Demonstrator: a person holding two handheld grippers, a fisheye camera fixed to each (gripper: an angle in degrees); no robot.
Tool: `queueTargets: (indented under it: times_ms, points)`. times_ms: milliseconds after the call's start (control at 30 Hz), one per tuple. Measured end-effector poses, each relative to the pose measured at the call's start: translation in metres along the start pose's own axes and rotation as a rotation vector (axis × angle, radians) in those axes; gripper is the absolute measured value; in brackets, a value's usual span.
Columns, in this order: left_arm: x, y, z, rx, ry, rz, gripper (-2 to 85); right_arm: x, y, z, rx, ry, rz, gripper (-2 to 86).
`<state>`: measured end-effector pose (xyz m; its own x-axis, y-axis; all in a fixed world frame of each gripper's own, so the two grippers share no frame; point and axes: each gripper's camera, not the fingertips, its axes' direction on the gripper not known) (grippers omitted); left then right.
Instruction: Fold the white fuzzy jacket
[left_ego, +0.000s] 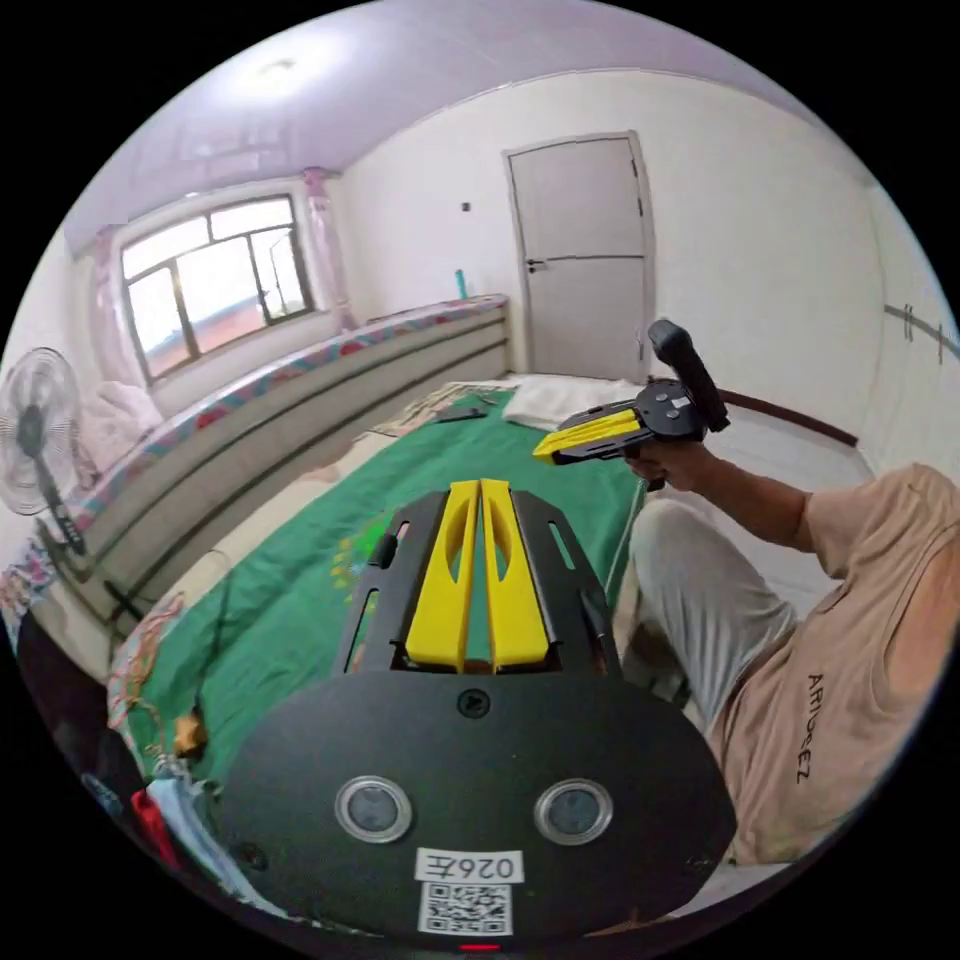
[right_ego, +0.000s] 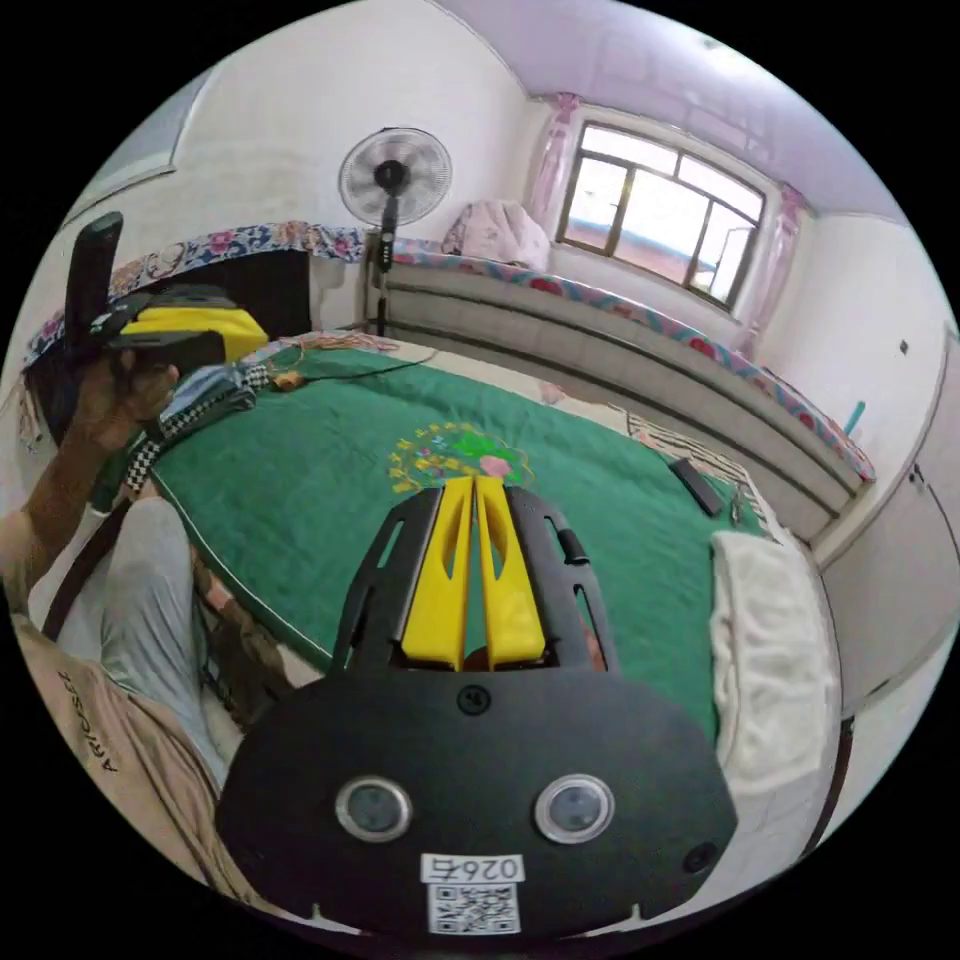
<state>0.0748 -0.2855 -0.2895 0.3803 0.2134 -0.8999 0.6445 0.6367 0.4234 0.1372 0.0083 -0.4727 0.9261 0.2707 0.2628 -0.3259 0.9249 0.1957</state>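
Home bedroom: green-covered bed (right_ego: 300, 480), fan (right_ego: 392, 180).

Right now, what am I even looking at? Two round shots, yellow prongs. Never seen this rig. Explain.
No robot here: a person holds a handheld two-jaw gripper in each hand, each carrying its own fisheye camera. One picture is taken from the left gripper, the other from the right gripper; each shows its own yellow jaws, closed together and holding nothing. Both grippers are raised over a bed covered by a green blanket. The white fuzzy jacket lies at the blanket's edge, not gripped. A dark remote also lies on the bed, and a standing fan is behind it.
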Motion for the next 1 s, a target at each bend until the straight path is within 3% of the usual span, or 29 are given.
queueTargets:
  times_ms: [133, 267, 467, 833, 933, 1000]
  points:
    - [-0.011, -0.032, 0.159, -0.071, 0.278, -0.038, 1.5, 0.159, 0.059, -0.026, -0.031, 0.139, 0.240, -1.2]
    - [-0.022, -0.055, 0.282, -0.162, 0.378, -0.052, 8.2, 0.305, 0.122, -0.050, -0.063, 0.311, 0.474, 0.6]
    - [-0.059, -0.080, 0.461, -0.283, 0.532, -0.185, 12.3, 0.483, 0.167, -0.069, -0.113, 0.419, 0.587, 2.8]
    - [-0.112, -0.110, 0.680, -0.377, 0.583, -0.302, 22.0, 0.751, 0.143, -0.039, -0.210, 0.219, 0.585, 14.2]
    - [-0.131, -0.113, 0.692, -0.336, 0.580, -0.341, 22.7, 0.799, 0.140, -0.012, -0.299, 0.128, 0.621, 17.4]
    - [-0.144, -0.112, 0.693, -0.313, 0.584, -0.342, 21.6, 0.817, 0.141, 0.011, -0.407, -0.041, 0.627, 15.4]
